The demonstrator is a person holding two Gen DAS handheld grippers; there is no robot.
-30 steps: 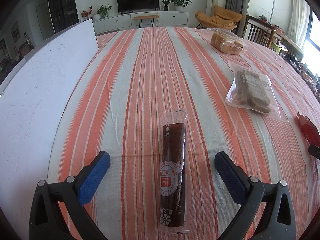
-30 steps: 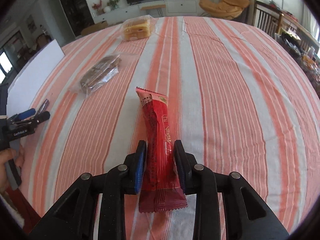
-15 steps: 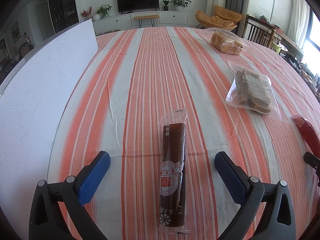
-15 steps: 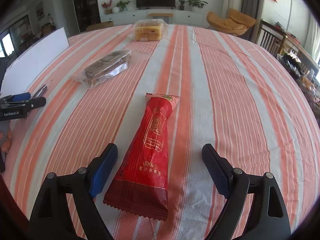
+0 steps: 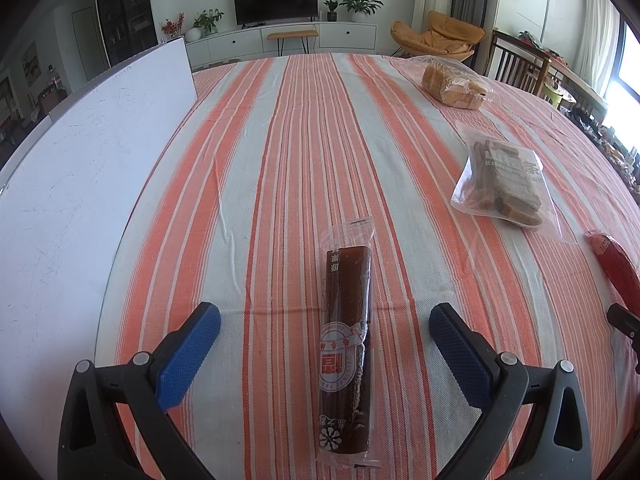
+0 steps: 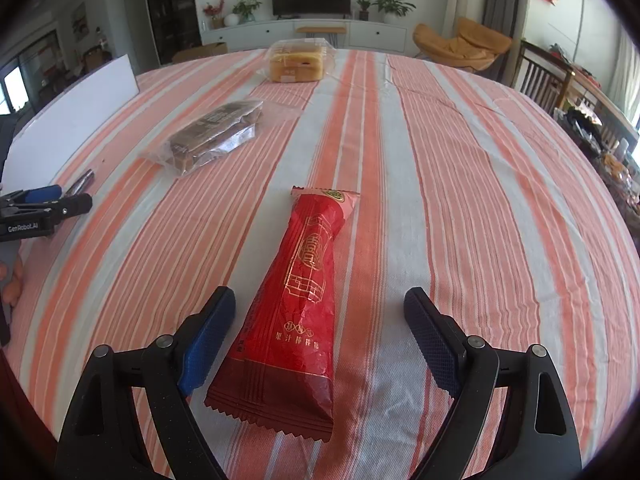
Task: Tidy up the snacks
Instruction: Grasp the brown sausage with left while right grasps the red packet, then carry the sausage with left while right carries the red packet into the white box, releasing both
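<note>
A long dark brown snack roll (image 5: 347,344) in clear wrap lies on the striped tablecloth between the fingers of my open left gripper (image 5: 325,340), untouched. A red snack packet (image 6: 298,296) lies flat between the fingers of my open right gripper (image 6: 320,328); its tip also shows in the left wrist view (image 5: 614,266). A clear bag of brown sticks (image 5: 506,182) (image 6: 218,134) and a pack of yellow cake (image 5: 454,82) (image 6: 296,62) lie farther back. The left gripper shows at the left edge of the right wrist view (image 6: 48,206).
A white board (image 5: 88,160) (image 6: 76,120) stands along the table's left side. The striped tablecloth (image 5: 304,120) covers the round table. Wooden chairs (image 5: 516,66) stand beyond the far right edge. The table's near edge lies just below both grippers.
My right gripper has opened and let go of the red packet, which now lies flat on the cloth. The left gripper and brown roll have not moved.
</note>
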